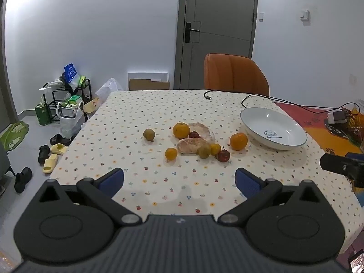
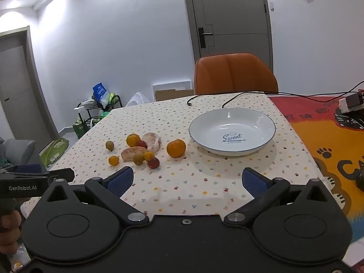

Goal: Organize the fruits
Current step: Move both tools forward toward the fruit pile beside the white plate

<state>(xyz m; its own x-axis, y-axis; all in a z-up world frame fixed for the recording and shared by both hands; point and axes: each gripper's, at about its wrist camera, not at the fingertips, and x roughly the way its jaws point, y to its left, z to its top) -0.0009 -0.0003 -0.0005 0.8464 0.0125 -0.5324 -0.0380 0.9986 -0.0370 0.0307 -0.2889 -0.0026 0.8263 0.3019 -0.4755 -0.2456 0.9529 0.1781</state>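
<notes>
Several fruits lie grouped mid-table: a big orange (image 1: 238,141) (image 2: 176,148) nearest the plate, another orange (image 1: 181,130) (image 2: 133,140), two small oranges, two red fruits (image 1: 223,155) (image 2: 153,163), brown-green round fruits (image 1: 149,134) (image 2: 109,145) and peeled pomelo pieces (image 1: 191,145) (image 2: 152,142). A white plate (image 1: 293,134) (image 2: 261,122) marked "Sweet" sits empty to their right. My left gripper (image 1: 179,180) hovers open over the near table, short of the fruits. My right gripper (image 2: 187,179) is open too, in front of the plate, with nothing held.
A dotted tablecloth (image 1: 141,113) covers the table; a black cable (image 1: 261,96) runs across its far side. An orange chair (image 1: 234,74) stands behind. A colourful mat (image 2: 329,141) with a charger lies to the right. Shoes and a rack with bags sit on the floor left.
</notes>
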